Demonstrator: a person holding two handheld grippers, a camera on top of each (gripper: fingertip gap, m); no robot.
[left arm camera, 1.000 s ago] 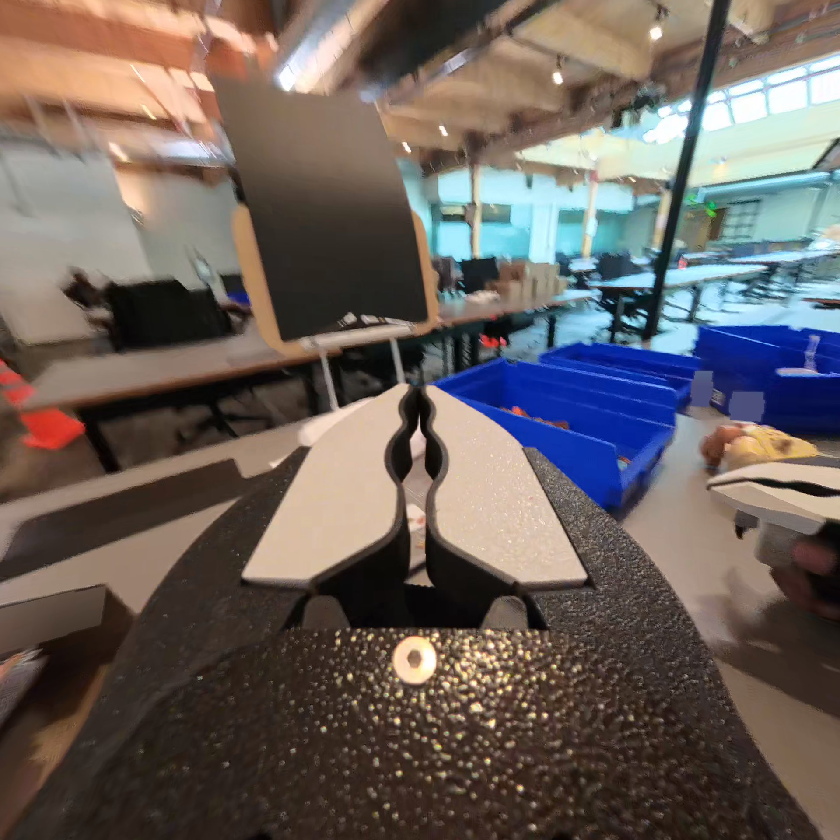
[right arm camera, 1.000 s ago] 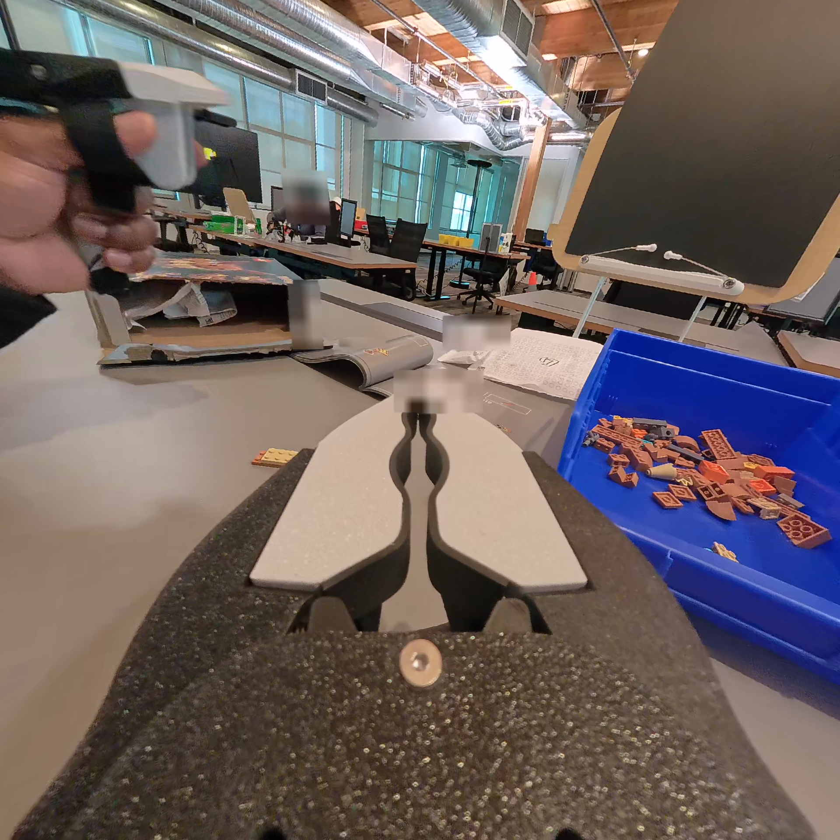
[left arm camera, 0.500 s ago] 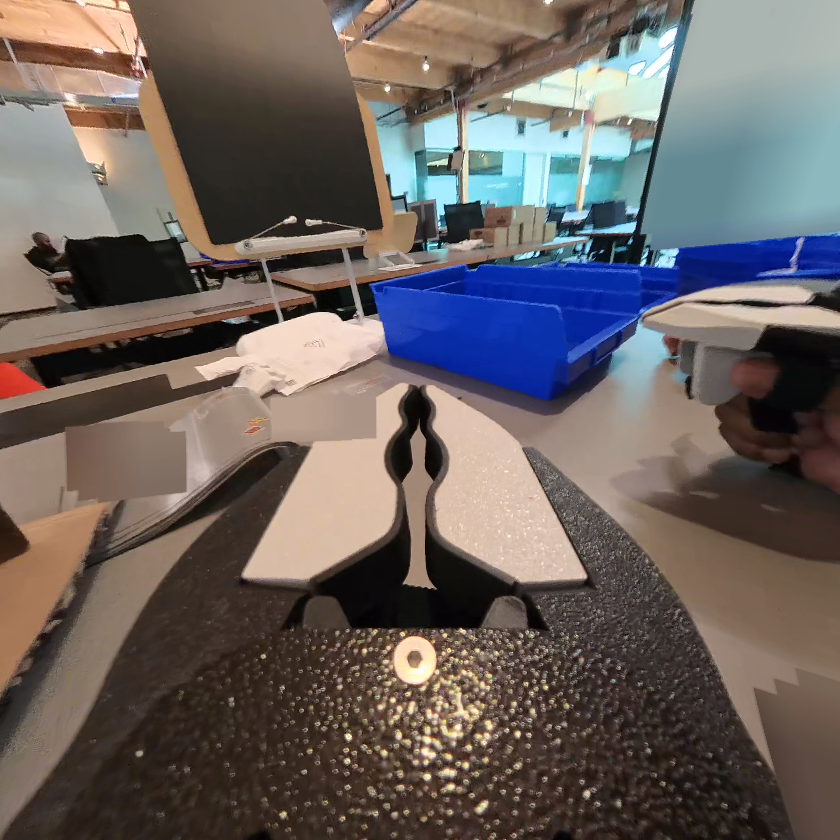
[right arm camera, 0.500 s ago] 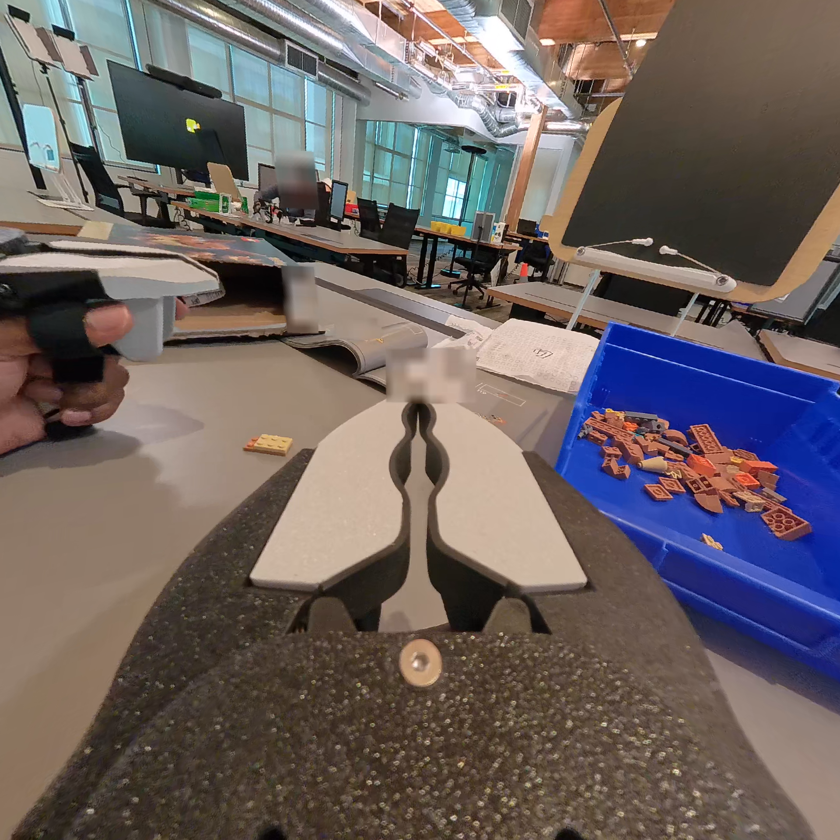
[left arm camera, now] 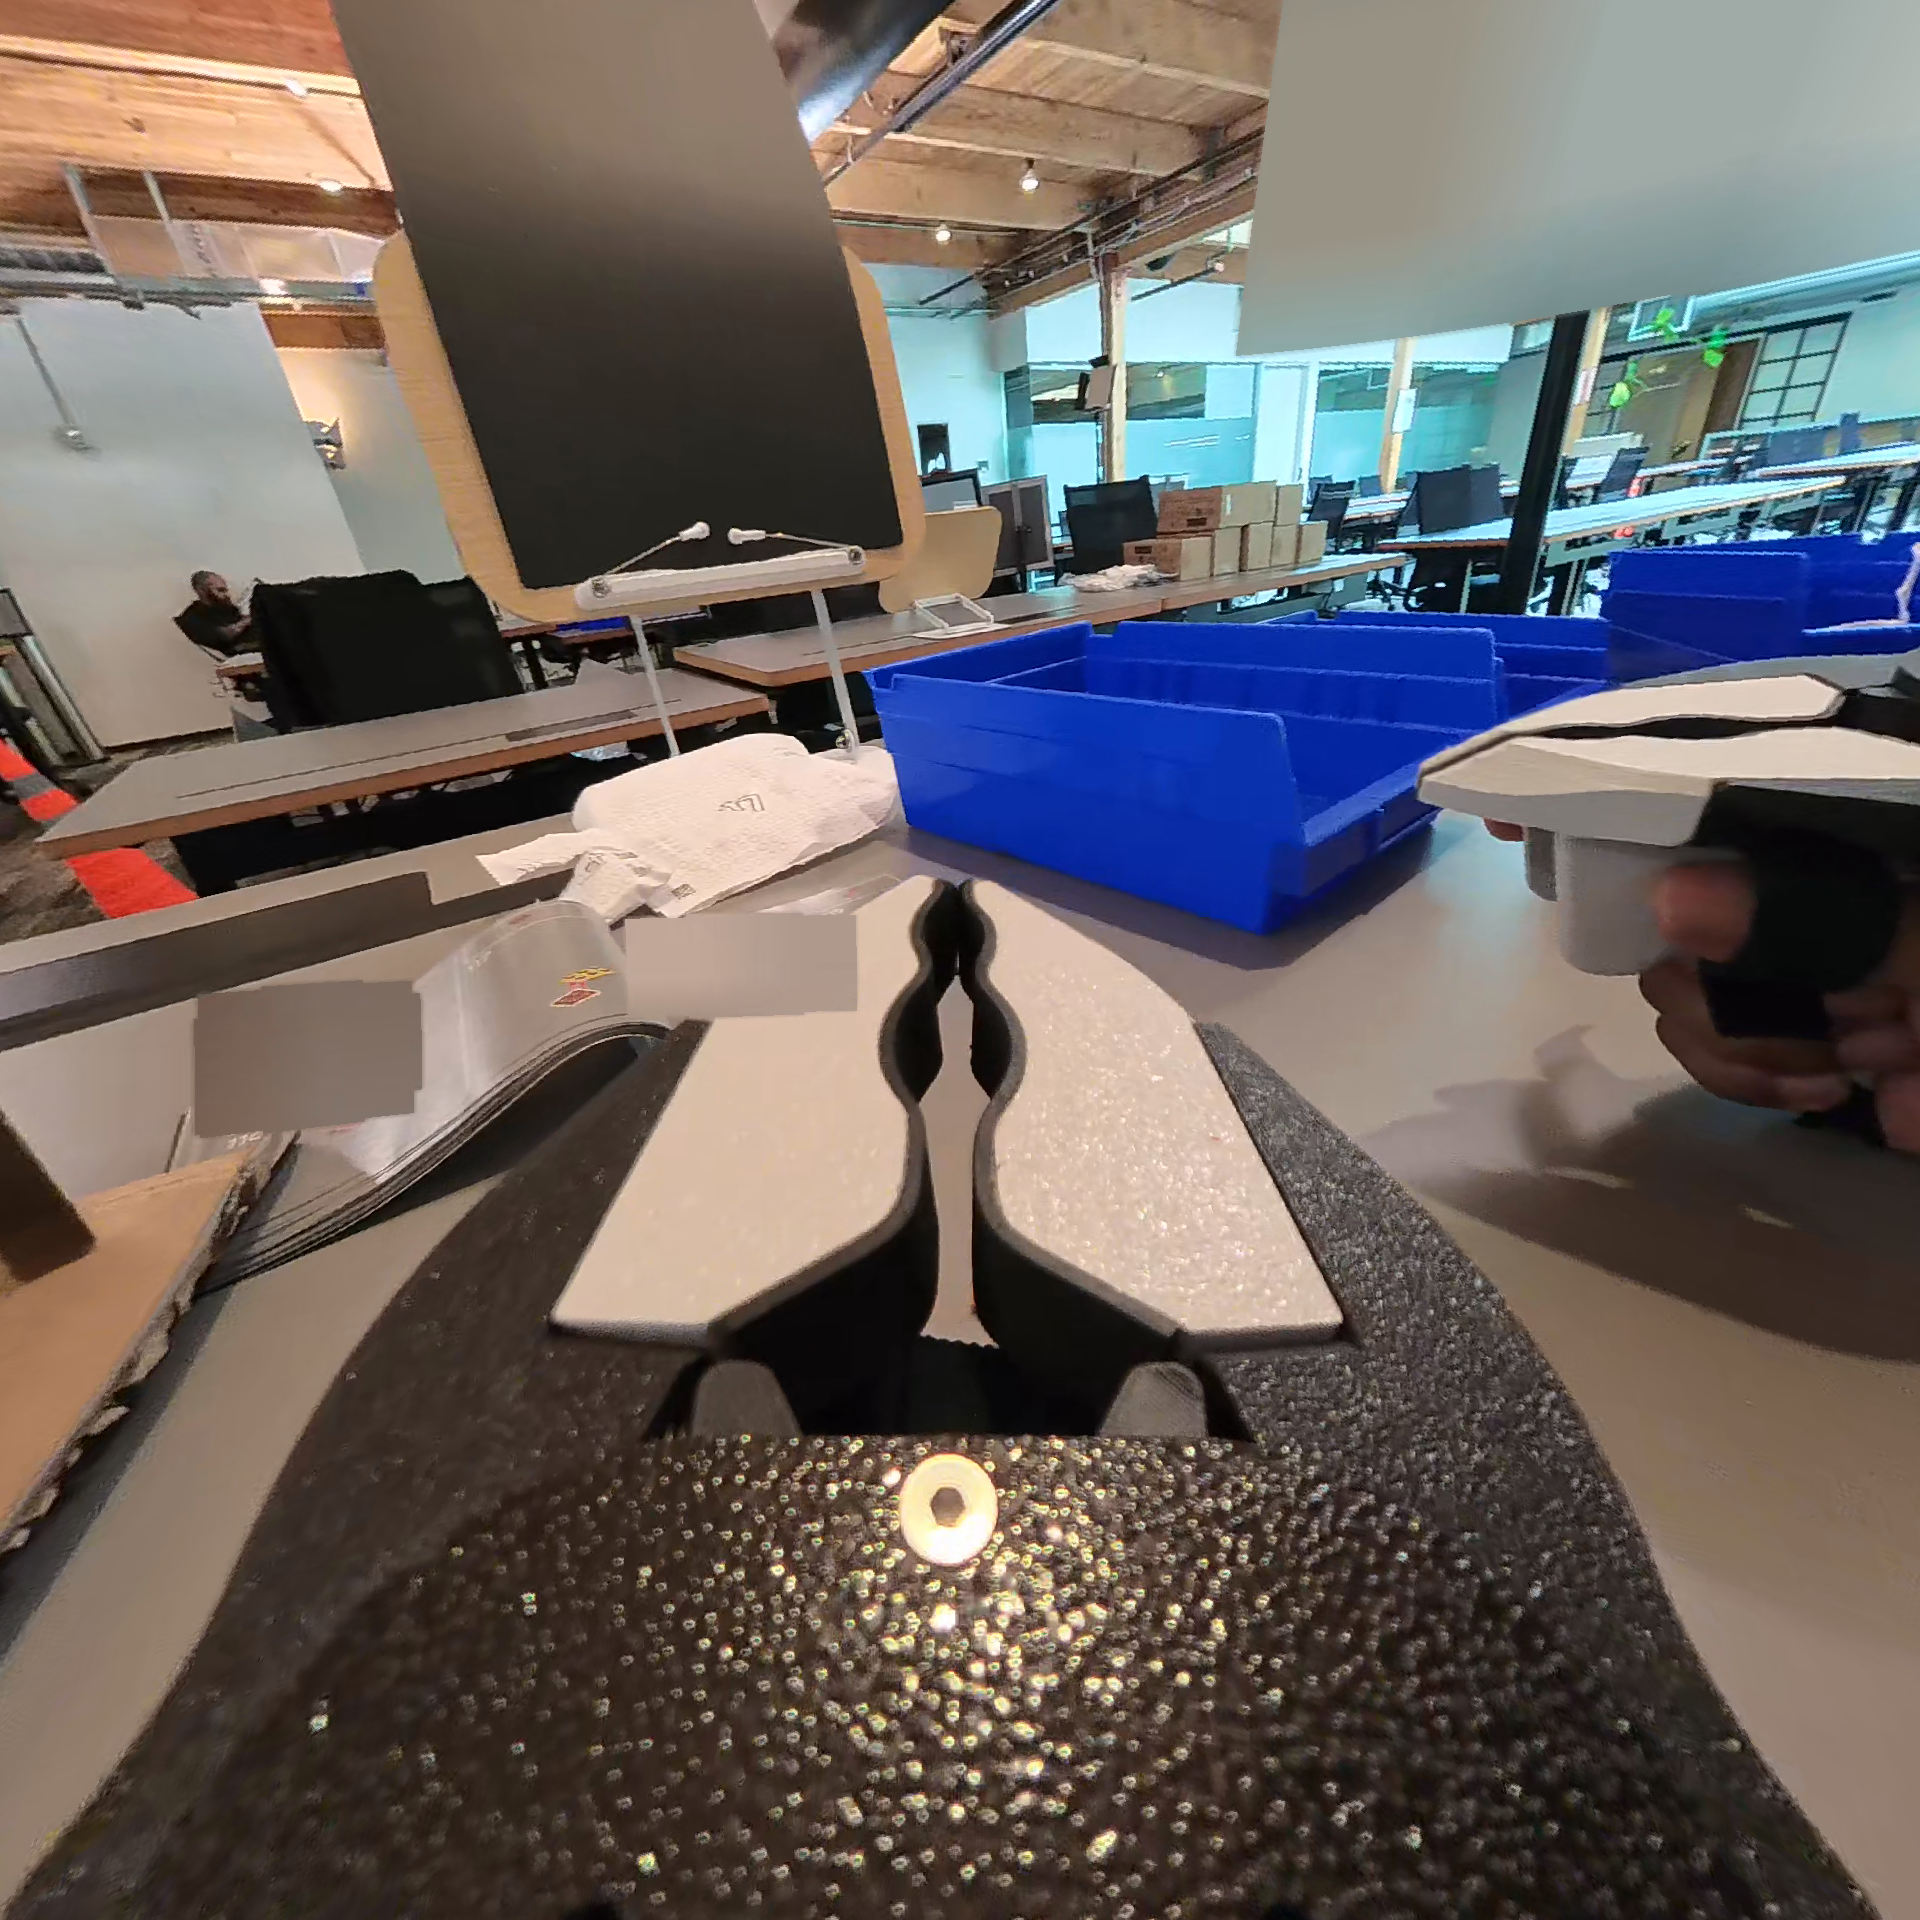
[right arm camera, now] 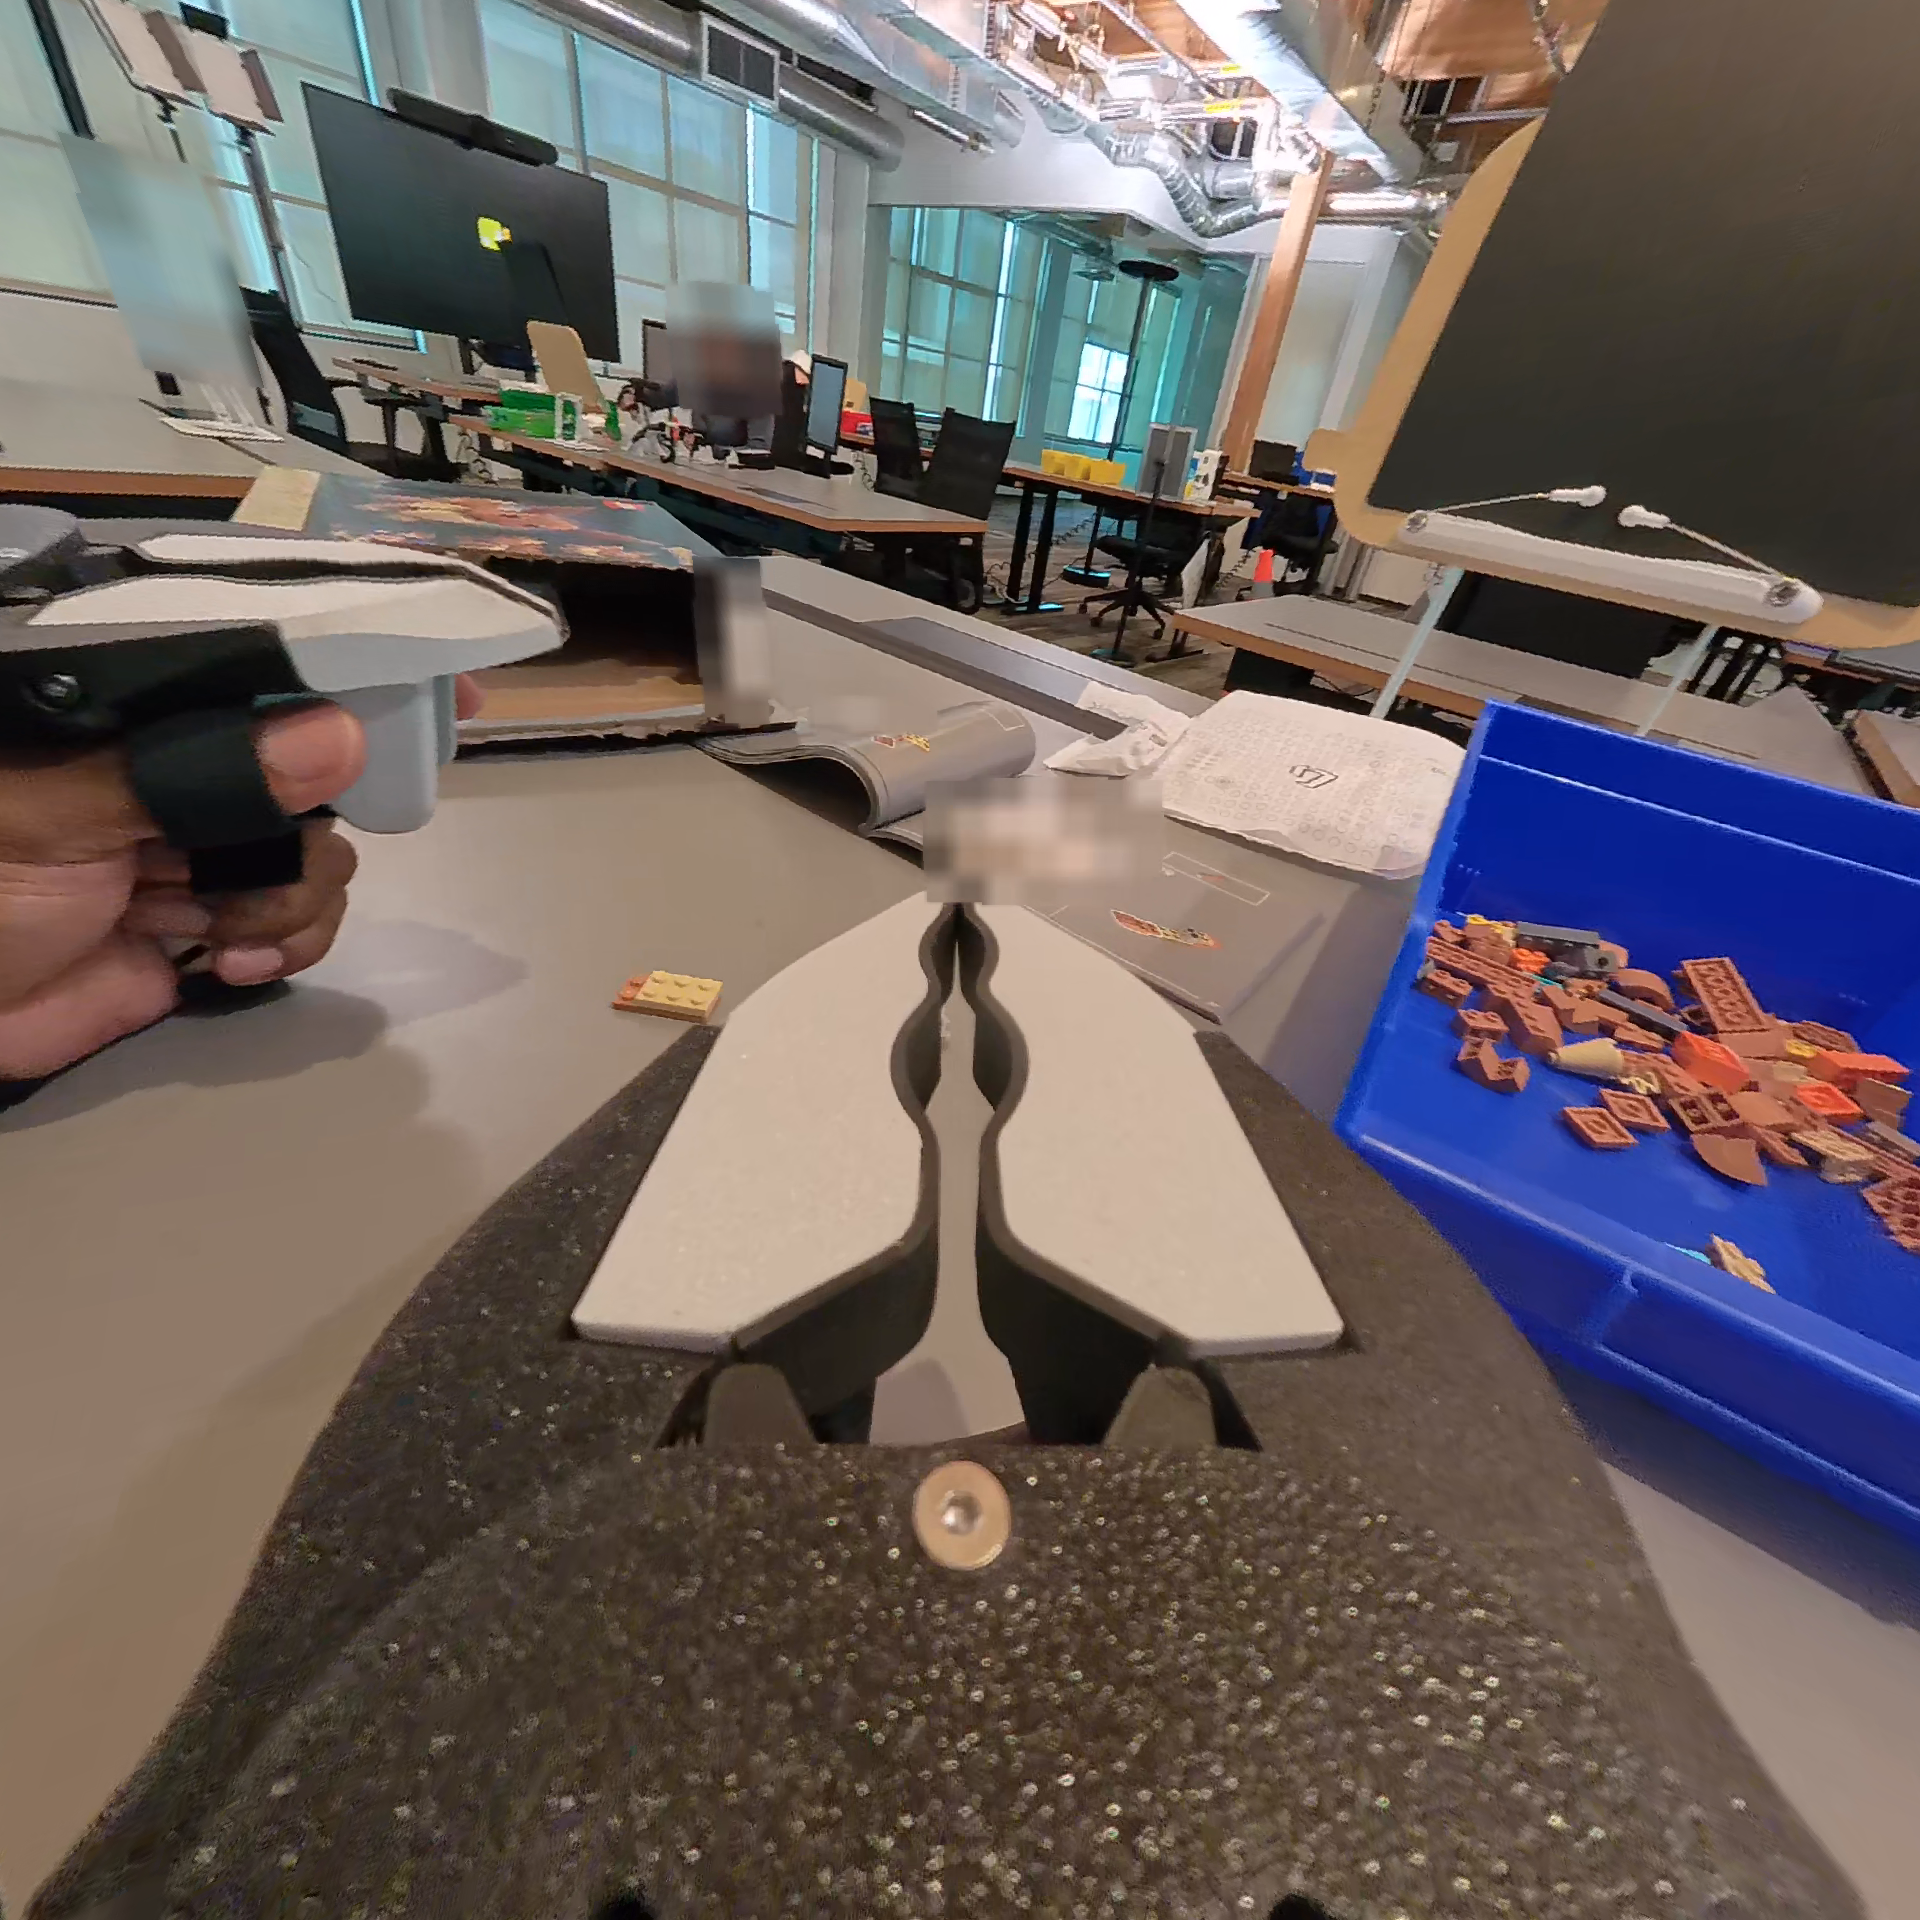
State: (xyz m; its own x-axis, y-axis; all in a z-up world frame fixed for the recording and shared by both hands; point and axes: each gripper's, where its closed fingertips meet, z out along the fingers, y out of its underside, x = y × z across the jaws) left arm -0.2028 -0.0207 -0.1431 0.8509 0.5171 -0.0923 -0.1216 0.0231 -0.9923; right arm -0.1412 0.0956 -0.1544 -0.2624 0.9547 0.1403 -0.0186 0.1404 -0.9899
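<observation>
Tan brick plate (right arm camera: 668, 996) is lying flat on the grey surface (right arm camera: 436, 1226) just ahead-left of the right gripper (right arm camera: 958, 914), nearer it than the left gripper (right arm camera: 540, 623), both jaws closed on nothing.

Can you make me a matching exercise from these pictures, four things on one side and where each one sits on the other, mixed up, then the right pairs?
Things:
1. Tan plate brick
2. Brown and orange bricks
3. Open booklet
4. White paper bag

Places:
A. Piled inside the blue bin
B. Lying alone on the grey table, left of the right gripper
C. On the table just behind the blue bin
D. Beside the torn cardboard box, pages curling up

Pairs: 1-B, 2-A, 3-D, 4-C
</observation>
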